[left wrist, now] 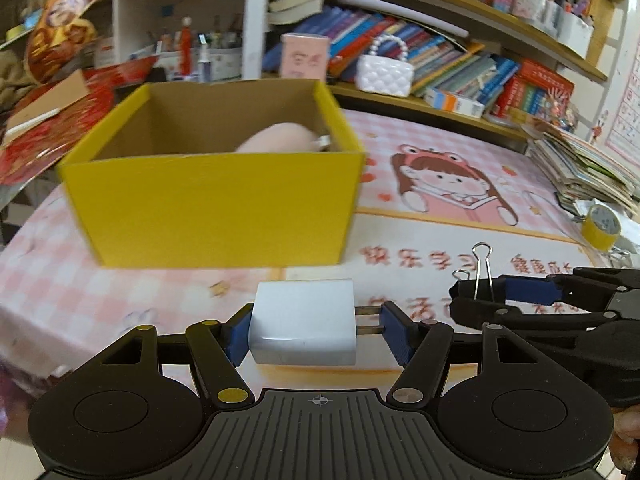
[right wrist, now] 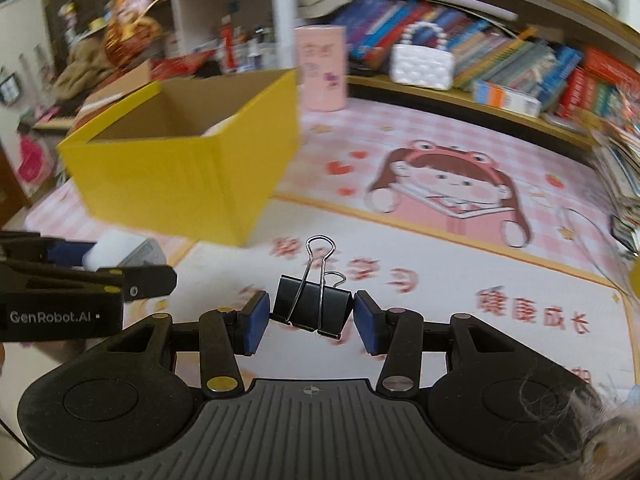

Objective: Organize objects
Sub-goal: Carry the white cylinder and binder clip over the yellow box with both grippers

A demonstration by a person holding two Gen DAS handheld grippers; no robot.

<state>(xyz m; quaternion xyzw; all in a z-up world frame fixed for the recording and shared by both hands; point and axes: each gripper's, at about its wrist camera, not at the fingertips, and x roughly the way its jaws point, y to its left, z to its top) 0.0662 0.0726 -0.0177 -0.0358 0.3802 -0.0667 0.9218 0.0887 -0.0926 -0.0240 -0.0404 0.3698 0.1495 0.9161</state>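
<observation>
My left gripper (left wrist: 316, 330) is shut on a white plug adapter (left wrist: 304, 326), one pad on its body and the other on its two metal prongs. It hangs above the pink mat, just in front of the open yellow cardboard box (left wrist: 212, 204), which holds a pale pink rounded object (left wrist: 276, 138). My right gripper (right wrist: 308, 320) is shut on a black binder clip (right wrist: 310, 306) with silver wire handles pointing up. In the right wrist view the yellow box (right wrist: 184, 184) lies ahead to the left. The right gripper (left wrist: 516, 300) appears at the right of the left wrist view, and the left gripper (right wrist: 92, 272) at the left of the right wrist view.
A pink cartoon desk mat (left wrist: 460, 200) covers the table. A roll of yellow tape (left wrist: 600, 226) and a stack of books (left wrist: 584, 164) lie at the right. A white quilted purse (left wrist: 384, 72), a pink canister (right wrist: 322, 68) and shelves of books stand behind the box.
</observation>
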